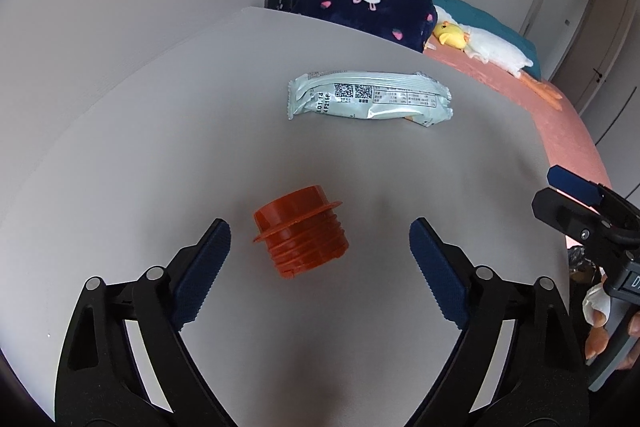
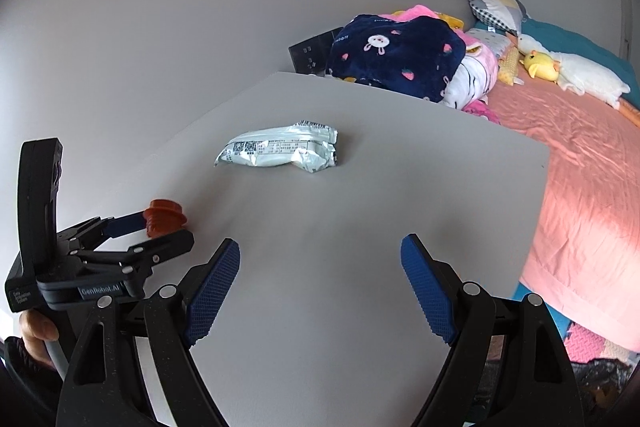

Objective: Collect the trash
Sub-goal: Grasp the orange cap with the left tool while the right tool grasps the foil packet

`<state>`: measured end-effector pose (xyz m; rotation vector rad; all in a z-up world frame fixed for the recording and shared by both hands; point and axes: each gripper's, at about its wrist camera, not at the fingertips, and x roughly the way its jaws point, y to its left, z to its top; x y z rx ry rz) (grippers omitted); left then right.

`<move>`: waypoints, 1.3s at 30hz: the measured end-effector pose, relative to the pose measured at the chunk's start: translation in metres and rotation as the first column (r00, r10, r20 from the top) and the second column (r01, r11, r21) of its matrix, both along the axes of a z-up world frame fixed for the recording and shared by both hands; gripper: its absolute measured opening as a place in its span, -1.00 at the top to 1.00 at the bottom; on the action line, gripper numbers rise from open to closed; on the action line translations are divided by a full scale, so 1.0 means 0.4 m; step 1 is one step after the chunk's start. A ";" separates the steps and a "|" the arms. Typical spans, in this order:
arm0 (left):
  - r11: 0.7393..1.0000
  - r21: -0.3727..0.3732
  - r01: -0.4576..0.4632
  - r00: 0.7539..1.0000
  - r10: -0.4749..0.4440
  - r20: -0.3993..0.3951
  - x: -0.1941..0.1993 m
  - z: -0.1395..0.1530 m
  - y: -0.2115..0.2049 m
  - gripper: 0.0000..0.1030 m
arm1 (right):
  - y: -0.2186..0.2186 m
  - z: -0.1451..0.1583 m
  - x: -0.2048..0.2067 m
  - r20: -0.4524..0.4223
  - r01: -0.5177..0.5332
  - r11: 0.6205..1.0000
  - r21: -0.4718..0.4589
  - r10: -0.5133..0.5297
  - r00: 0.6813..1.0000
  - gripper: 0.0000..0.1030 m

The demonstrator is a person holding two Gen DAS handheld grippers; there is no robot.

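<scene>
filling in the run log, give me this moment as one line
left gripper: open around orange cap | right gripper: open, empty | wrapper: on table, untouched

Blanket: we see the navy rabbit-print blanket at 12 o'clock beyond the counter.
Bed: the pink bed lies at 3 o'clock.
Toy: the yellow plush toy rests on it.

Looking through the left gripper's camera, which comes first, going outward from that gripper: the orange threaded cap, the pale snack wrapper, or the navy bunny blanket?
From the left gripper, nearest first:
1. Orange threaded cap: between the open fingers, closer to the left one, lying tilted on the grey table.
2. Pale snack wrapper: mid-table, farther out.
3. Navy bunny blanket: beyond the table's far edge, on the bed.
</scene>
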<state>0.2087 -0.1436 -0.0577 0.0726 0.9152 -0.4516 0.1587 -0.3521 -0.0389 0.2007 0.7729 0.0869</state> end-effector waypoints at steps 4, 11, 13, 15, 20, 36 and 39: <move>1.000 0.025 0.006 1.000 -0.006 0.002 0.018 -0.010 0.003 -0.39 | 0.017 -0.004 0.049 -0.005 -0.017 1.000 -0.014 0.017 1.000 -0.61; 0.999 0.024 -0.021 1.000 0.020 0.017 0.041 -0.005 0.026 0.14 | 0.050 -0.019 0.133 -0.018 -0.047 0.998 -0.051 0.047 0.999 -0.61; 0.999 0.013 -0.040 0.999 0.039 0.026 0.049 0.002 0.041 0.14 | 0.058 -0.025 0.155 -0.026 -0.055 0.997 -0.060 0.054 0.998 -0.61; 0.998 -0.011 -0.055 0.998 0.055 0.028 0.061 0.011 0.061 0.14 | 0.066 -0.030 0.180 -0.031 -0.061 0.995 -0.074 0.058 0.998 -0.61; 0.996 -0.034 -0.087 0.996 0.088 0.026 0.087 0.024 0.107 0.14 | 0.098 -0.044 0.253 -0.058 -0.076 0.980 -0.182 0.066 0.996 -0.61; 0.991 -0.074 -0.108 0.994 0.108 -0.005 0.111 0.028 0.149 0.14 | 0.173 -0.069 0.396 -0.136 -0.267 0.934 -0.240 0.240 0.961 -0.46; 0.991 -0.080 -0.112 0.994 0.111 -0.010 0.113 0.025 0.152 0.14 | 0.169 -0.061 0.400 -0.145 -0.268 0.944 -0.194 0.243 0.959 0.26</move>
